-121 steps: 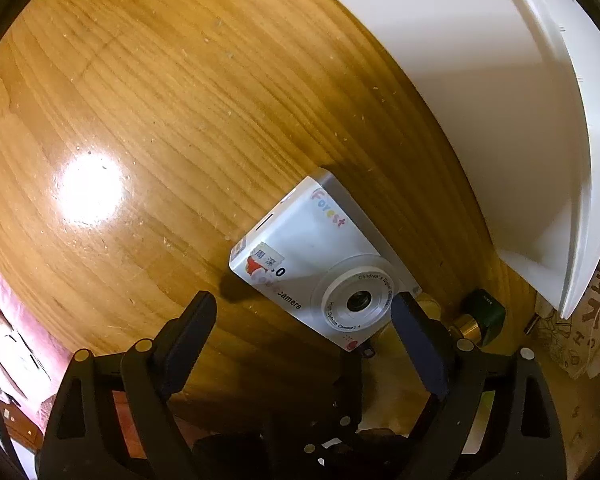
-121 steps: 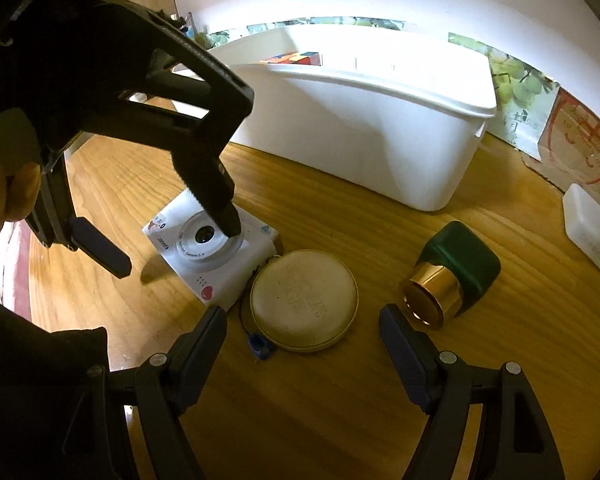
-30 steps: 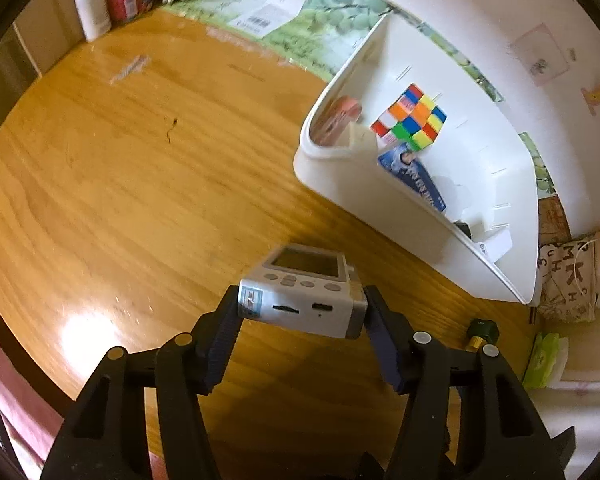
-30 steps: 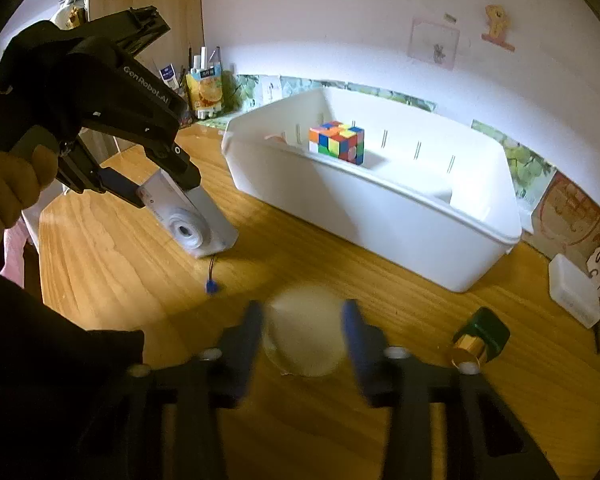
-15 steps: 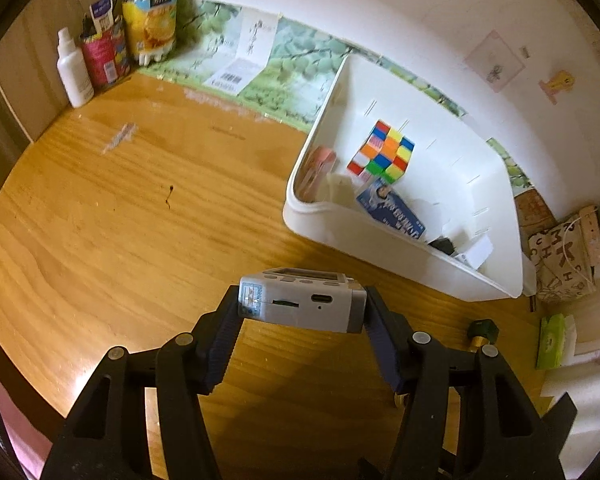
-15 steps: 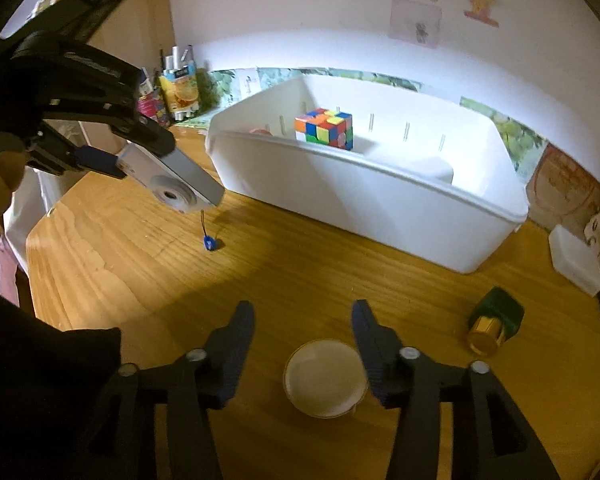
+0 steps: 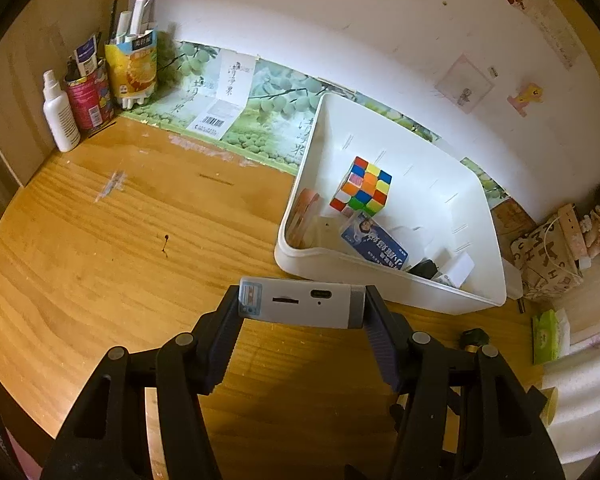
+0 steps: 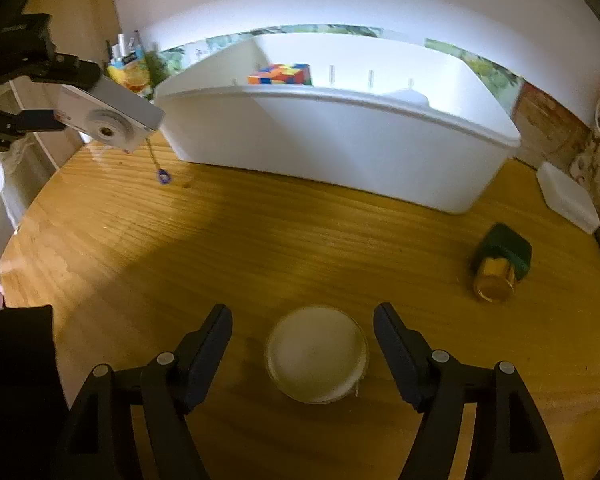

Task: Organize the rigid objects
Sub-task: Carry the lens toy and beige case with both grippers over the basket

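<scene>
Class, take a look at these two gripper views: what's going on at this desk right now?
A person is tidying loose items into the white bin. The left gripper holds a small white camera in the air, short of the bin. The right gripper has just been opening; the round cream case lies on the wooden desk between its jaws, untouched. A green bottle with a gold cap lies nearby.

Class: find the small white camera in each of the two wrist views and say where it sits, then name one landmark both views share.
Left wrist view: the camera is at lower centre, clamped edge-on between the left gripper's jaws.
Right wrist view: the camera is at upper left, lens showing, held in the air left of the bin.
Shared landmark: the white bin holding the puzzle cube.
</scene>
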`<state>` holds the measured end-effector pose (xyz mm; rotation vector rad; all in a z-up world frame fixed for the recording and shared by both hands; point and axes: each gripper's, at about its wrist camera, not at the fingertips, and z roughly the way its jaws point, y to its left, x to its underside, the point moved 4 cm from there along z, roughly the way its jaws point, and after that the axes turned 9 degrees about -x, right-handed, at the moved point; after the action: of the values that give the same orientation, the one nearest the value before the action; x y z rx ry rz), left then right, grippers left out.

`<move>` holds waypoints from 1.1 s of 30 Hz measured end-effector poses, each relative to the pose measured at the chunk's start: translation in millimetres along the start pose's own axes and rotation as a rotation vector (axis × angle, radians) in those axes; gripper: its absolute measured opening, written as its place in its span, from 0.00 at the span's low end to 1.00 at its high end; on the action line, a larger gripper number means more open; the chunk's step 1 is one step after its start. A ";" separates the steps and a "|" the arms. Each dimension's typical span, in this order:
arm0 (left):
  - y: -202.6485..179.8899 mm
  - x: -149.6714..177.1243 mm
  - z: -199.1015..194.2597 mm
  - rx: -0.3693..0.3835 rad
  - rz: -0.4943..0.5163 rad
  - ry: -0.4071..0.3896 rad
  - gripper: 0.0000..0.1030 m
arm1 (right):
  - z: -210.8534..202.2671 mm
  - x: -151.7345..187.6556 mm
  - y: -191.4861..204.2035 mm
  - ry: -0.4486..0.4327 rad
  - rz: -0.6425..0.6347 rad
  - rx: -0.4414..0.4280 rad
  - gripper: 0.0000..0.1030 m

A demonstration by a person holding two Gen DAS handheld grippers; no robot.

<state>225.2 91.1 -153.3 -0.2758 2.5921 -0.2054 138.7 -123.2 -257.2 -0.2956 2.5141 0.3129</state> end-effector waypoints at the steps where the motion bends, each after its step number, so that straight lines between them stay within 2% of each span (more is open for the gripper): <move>1: -0.6 -1.1 0.6 0.004 0.007 -0.002 0.61 | 0.6 1.0 -1.0 0.004 0.006 0.007 0.72; 9: -11.3 -7.7 1.6 0.048 0.083 -0.023 0.61 | 5.2 11.5 -3.5 0.033 0.056 0.062 0.71; 12: -16.5 -10.0 1.2 0.066 0.119 -0.035 0.61 | 8.3 14.5 -2.0 0.044 0.071 0.071 0.63; 18: -23.2 -12.0 1.2 0.093 0.168 -0.049 0.61 | 8.0 16.9 0.7 0.038 0.085 0.103 0.54; 33: -33.6 -20.1 -5.5 0.115 0.252 -0.101 0.60 | 3.1 12.2 13.8 0.035 0.074 0.096 0.54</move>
<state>244.6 63.8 -132.3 0.0802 2.4747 -0.2423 126.7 -111.0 -264.6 -0.1723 2.5698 0.2166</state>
